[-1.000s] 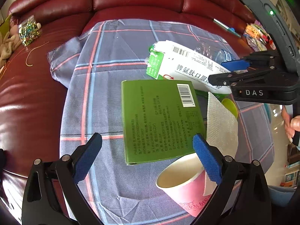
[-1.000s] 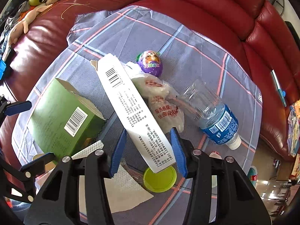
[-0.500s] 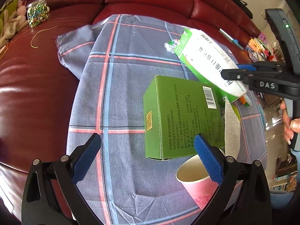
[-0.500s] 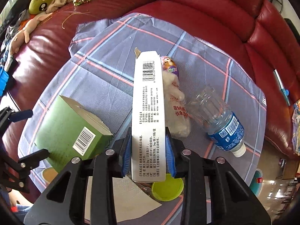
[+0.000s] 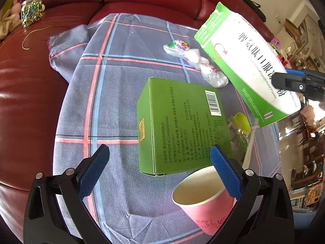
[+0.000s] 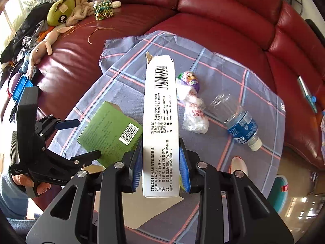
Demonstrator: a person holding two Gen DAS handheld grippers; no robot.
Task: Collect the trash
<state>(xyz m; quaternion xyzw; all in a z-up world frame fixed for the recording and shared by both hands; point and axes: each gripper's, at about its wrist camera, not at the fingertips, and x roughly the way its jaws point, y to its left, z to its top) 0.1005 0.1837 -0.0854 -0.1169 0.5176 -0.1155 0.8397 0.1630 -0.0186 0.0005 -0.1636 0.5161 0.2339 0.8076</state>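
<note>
My right gripper is shut on a long white and green medicine box, held in the air above the cloth; the box also shows in the left wrist view. My left gripper is open and empty, just short of a green carton lying on the plaid cloth; the carton also shows in the right wrist view. A pink paper cup stands by the left gripper's right finger. A crumpled plastic wrapper, a toy egg and a water bottle lie on the cloth.
The cloth covers a red leather sofa. A yellow-green lid and a white napkin lie near the carton. Plush toys and a jar of beads sit at the sofa's far left.
The right gripper has lifted the medicine box higher and turned it upright. The left gripper has drawn back and to the left of the green carton.
</note>
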